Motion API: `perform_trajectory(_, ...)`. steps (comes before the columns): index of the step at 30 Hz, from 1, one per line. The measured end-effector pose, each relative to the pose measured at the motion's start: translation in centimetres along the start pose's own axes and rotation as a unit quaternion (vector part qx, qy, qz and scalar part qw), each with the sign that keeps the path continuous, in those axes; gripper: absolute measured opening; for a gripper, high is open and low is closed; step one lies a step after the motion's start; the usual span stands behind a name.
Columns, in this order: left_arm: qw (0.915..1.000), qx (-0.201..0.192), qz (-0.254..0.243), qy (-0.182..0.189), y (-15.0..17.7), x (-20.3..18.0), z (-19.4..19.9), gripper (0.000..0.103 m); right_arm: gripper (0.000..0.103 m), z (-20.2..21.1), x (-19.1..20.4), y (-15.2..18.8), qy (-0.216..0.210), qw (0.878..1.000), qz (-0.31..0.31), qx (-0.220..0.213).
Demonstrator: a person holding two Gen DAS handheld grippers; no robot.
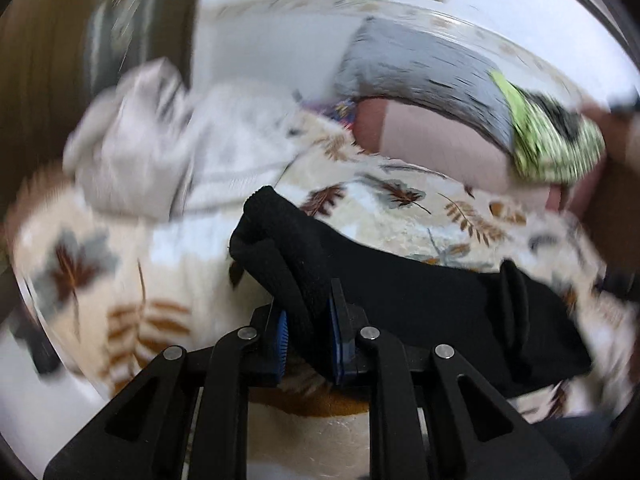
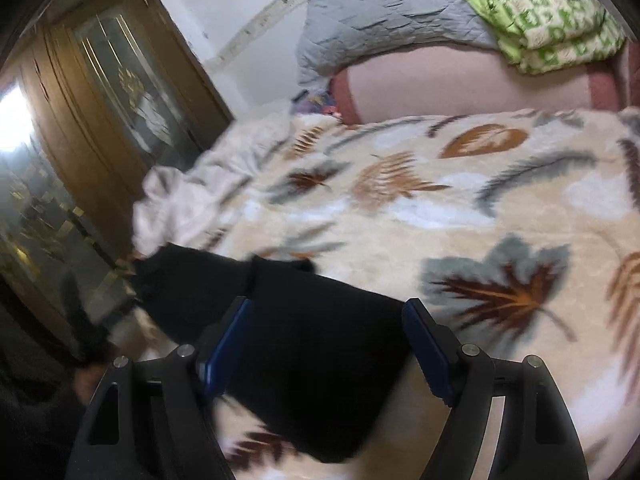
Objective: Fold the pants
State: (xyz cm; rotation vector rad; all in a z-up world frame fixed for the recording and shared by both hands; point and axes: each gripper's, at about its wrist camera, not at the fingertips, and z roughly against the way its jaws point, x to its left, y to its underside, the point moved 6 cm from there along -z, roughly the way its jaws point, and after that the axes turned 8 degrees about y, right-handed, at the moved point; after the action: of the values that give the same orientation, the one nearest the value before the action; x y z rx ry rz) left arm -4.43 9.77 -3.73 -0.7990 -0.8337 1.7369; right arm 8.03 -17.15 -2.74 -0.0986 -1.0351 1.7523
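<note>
Over the blanket (image 1: pixel 400 220), left claw (image 1: pixel 308 336) pinches black pants (image 1: pixel 420 292); right claw (image 2: pixel 328 332) gapes.

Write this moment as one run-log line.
left gripper: shut on black pants | right gripper: open, straddling pants | surface: leaf-print blanket | fold: unfinished

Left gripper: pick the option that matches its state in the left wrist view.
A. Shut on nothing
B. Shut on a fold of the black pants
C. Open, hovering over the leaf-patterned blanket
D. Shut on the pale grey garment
B: the left gripper has its blue-padded fingers pressed on either side of a raised fold of the black fabric pants, which trail off to the right across the leaf-patterned blanket.
</note>
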Motion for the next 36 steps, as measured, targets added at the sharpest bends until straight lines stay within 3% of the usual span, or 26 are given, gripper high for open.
perform_trajectory(2,0.9981,-0.015,-0.06,-0.006,-0.4,-1.5,0.4,0.014,0.08,-0.1,0.9,-0.3,-0.049,0.998,-0.028,0.007)
perform_trajectory(5,0.9935,-0.028,-0.11,-0.009,-1.1,-2.6,0.8,0.014,0.083,-0.3,2.2,-0.4,-0.101,0.993,-0.053,0.019)
perform_trajectory(7,0.9891,-0.032,-0.143,-0.018,-1.2,-3.4,1.0,0.014,0.083,-0.6,2.7,-0.2,-0.104,0.993,-0.049,0.026)
perform_trajectory(10,0.9812,-0.003,-0.185,-0.054,-1.3,-4.2,-0.1,0.015,0.083,-1.3,2.6,0.2,-0.082,0.995,-0.039,0.037)
perform_trajectory(15,0.9859,0.05,-0.135,-0.085,-2.2,-4.2,-0.7,0.014,0.083,-1.6,1.9,0.4,-0.059,0.997,-0.04,0.037)
perform_trajectory(24,0.9872,0.079,-0.109,-0.086,-1.4,-4.0,-1.1,0.014,0.083,-1.5,1.9,0.7,-0.051,0.998,-0.027,0.036)
perform_trajectory(36,0.9859,0.088,-0.108,-0.093,-0.8,-3.5,-1.4,0.014,0.083,-1.8,2.0,0.9,-0.044,0.998,-0.02,0.042)
